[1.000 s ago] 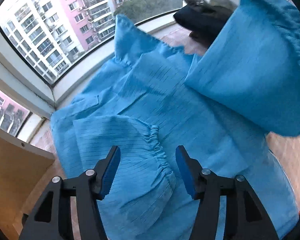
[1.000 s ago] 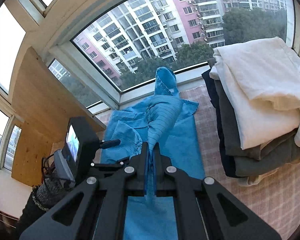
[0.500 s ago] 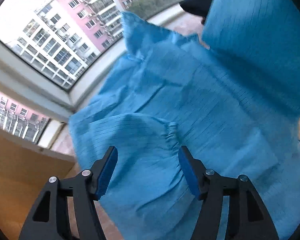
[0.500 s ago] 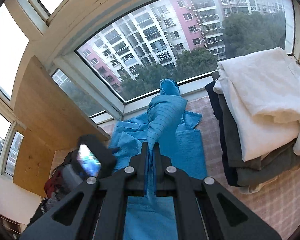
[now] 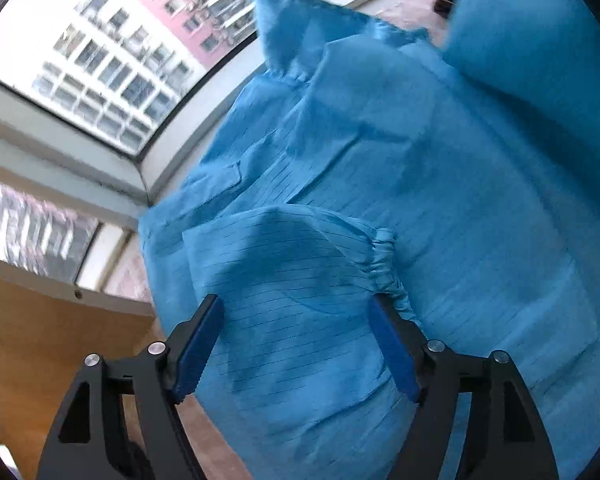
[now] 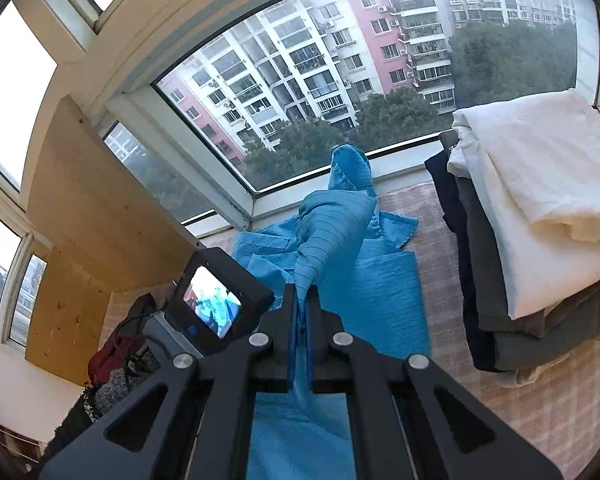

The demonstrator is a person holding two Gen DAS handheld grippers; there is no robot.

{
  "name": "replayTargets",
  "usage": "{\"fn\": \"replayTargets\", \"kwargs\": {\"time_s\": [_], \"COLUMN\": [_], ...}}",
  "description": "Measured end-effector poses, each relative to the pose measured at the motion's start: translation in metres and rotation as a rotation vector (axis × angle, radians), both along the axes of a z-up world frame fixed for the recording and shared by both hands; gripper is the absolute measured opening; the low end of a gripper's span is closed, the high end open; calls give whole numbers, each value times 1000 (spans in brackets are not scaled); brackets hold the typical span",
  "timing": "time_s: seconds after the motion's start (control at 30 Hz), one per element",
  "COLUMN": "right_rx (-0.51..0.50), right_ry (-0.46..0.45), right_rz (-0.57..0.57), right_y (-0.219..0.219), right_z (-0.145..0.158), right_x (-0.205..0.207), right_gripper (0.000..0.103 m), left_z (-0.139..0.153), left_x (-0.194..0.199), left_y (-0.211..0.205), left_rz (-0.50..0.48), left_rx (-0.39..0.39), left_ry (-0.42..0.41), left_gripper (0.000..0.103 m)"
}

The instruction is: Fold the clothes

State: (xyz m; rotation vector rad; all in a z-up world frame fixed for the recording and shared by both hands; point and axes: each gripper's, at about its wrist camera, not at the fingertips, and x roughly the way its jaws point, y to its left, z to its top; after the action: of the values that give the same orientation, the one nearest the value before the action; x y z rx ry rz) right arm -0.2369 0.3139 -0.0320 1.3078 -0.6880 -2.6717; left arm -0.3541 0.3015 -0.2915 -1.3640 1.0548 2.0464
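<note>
A bay window (image 6: pixel 340 92) shows daylight, pink and white apartment blocks (image 6: pixel 300 52) and trees (image 6: pixel 512 60); a wooden panel (image 6: pixel 80 216) stands left.

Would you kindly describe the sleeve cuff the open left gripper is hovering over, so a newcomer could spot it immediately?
Start at the big window; below it a blue striped garment lies spread out. The near sleeve is folded across it, ending in a gathered elastic cuff, the only puckered edge beside the left gripper.

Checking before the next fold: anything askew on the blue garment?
Yes. The blue garment is lopsided: the right gripper holds one sleeve lifted off it, while the other sleeve lies bunched under the open left gripper.
</note>
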Motion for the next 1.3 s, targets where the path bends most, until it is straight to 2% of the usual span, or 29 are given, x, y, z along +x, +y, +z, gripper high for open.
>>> {"fn": "replayTargets", "kwargs": {"time_s": [0.07, 0.2, 0.27, 0.37, 0.43, 0.53, 0.6, 0.7, 0.77, 0.83, 0.87, 0.93, 0.97, 1.07, 1.17, 1.3], "right_rx": [1, -5, -6, -5, -1, 0, 3, 9, 9, 6, 6, 9, 12, 23, 32, 34], "right_ry": [1, -2, -4, -6, -7, -12, -13, -12, -12, -11, -11, -11, -9, 5, 21, 40], "right_rz": [-5, -15, -12, -2, 1, 2, 1, 2, -2, -5, -6, -4, -3, 5, 23, 82], "right_y": [2, 6, 5, 3, 2, 2, 1, 1, 2, 2, 2, 1, 0, -6, -18, -52], "right_z": [0, 0, -1, -1, -1, -2, -2, 0, 0, 1, 1, 2, 3, 9, 15, 16], "right_x": [0, 0, -1, -2, -2, -3, -3, -4, -4, -5, -5, -6, -7, -11, -19, -37], "right_gripper": [3, 3, 3, 3, 4, 4, 4, 4, 4, 4, 4, 4, 4, 4, 4, 4], "left_z": [8, 20, 24, 26, 30, 24, 15, 4, 4, 5, 8, 14, 18, 32, 57, 90], "left_x": [-5, -15, -14, -5, 2, 9, 11, 13, 11, 5, 1, -5, -10, -19, -31, -43], "left_y": [-6, -22, -23, -19, -15, -7, -4, -3, -7, -16, -22, -35, -43, -70, -112, -166], "left_rz": [17, 81, 78, 47, 13, -16, -25, -42, -40, -22, -12, 7, 22, 56, 113, 189], "left_rx": [62, 220, 257, 208, 205, 131, 88, 69, 96, 143, 158, 198, 227, 307, 440, 577], "left_ry": [-67, -281, -329, -281, -275, -240, -249, -273, -285, -319, -315, -336, -358, -375, -397, -379], "left_gripper": [73, 73, 73, 73, 73, 73, 73, 75, 75, 65, 51, 10, 7, 7, 7, 7]}}
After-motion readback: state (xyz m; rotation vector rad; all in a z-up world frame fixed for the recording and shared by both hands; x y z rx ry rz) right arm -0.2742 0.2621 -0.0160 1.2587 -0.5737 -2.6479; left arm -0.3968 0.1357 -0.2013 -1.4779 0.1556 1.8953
